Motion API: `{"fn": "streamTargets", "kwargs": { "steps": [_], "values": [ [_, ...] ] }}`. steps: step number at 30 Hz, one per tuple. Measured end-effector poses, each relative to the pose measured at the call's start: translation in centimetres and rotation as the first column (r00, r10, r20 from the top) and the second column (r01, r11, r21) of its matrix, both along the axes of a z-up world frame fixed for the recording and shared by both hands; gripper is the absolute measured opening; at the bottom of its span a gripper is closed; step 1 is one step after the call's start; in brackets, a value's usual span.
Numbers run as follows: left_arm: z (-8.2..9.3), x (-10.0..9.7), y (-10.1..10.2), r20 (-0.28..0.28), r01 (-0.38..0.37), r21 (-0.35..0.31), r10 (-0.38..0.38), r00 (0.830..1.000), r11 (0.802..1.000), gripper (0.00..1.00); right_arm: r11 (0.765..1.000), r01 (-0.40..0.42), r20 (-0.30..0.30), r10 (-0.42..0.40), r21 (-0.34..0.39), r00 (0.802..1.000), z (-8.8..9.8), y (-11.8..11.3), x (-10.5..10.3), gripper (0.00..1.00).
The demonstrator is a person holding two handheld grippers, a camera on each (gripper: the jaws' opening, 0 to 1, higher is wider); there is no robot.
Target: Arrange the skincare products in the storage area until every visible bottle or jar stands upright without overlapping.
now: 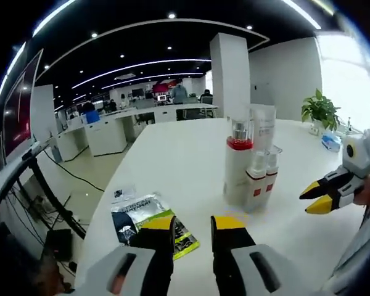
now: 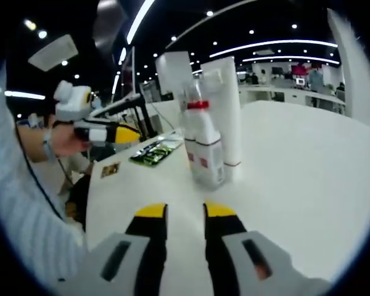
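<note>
The skincare set stands as a tight cluster near the middle of the round white worktop (image 1: 172,160): a tall white bottle with a red collar and clear cap (image 1: 238,165), two shorter white bottles with red bands (image 1: 263,179) just beside it, and a clear tall container (image 1: 263,126) behind them. In the right gripper view the same group reads as a tall white tube (image 2: 225,117) standing against the red-capped bottles (image 2: 202,145). All appear upright, though they crowd each other, so the judgement is that the remaining work is to check spacing and ease any touching bottles apart. To do that well, approach one bottle low on its body, close squarely, and slide or lift it without nudging its neighbours, since the tall ones look tippy. A green and dark printed packet (image 1: 153,223) lies flat on the near left of the worktop, well apart from the cluster. The left tool (image 1: 193,231) is parted a little and empty, hovering short of the bottles. The right tool (image 2: 185,216) is likewise slightly parted, gripping nothing, aimed at the cluster.
</note>
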State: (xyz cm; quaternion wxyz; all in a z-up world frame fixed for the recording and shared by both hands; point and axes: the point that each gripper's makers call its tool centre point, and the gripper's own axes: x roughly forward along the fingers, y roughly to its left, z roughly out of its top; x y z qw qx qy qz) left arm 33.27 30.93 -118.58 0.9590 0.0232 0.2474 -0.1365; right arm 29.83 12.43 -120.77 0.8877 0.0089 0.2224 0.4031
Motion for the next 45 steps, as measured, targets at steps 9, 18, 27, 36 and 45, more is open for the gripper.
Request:
{"fn": "streamTargets", "kwargs": {
  "steps": [9, 18, 27, 36, 45],
  "values": [
    [-1.7, -0.5, 4.4, -0.041, -0.104, -0.034, 0.102, 0.994, 0.994, 0.22, 0.997, -0.075, 0.006, 0.075, -0.010, 0.997, 0.2, 5.0, 0.7, 0.22],
    [-2.6, -1.0, 7.6, -0.061, -0.129, -0.054, 0.125, 0.990, 0.990, 0.23, 0.993, -0.114, -0.002, 0.114, -0.033, 0.993, 0.5, 9.8, 1.3, 0.25],
    [-4.2, -1.2, 10.1, -0.097, -0.170, -0.097, 0.160, 0.982, 0.981, 0.23, 0.990, -0.127, -0.006, 0.127, -0.064, 0.992, 0.4, 14.1, 2.5, 0.28],
    [-5.9, -0.5, 9.9, -0.190, -0.143, -0.138, 0.115, 0.975, 0.980, 0.23, 0.986, -0.116, -0.072, 0.107, -0.124, 0.992, -1.4, 17.0, 4.6, 0.29],
    [-7.5, -0.2, 9.5, -0.255, -0.112, -0.118, 0.079, 0.964, 0.987, 0.21, 0.975, -0.098, -0.128, 0.074, -0.199, 0.989, -3.9, 17.2, 5.9, 0.30]
  ]
}}
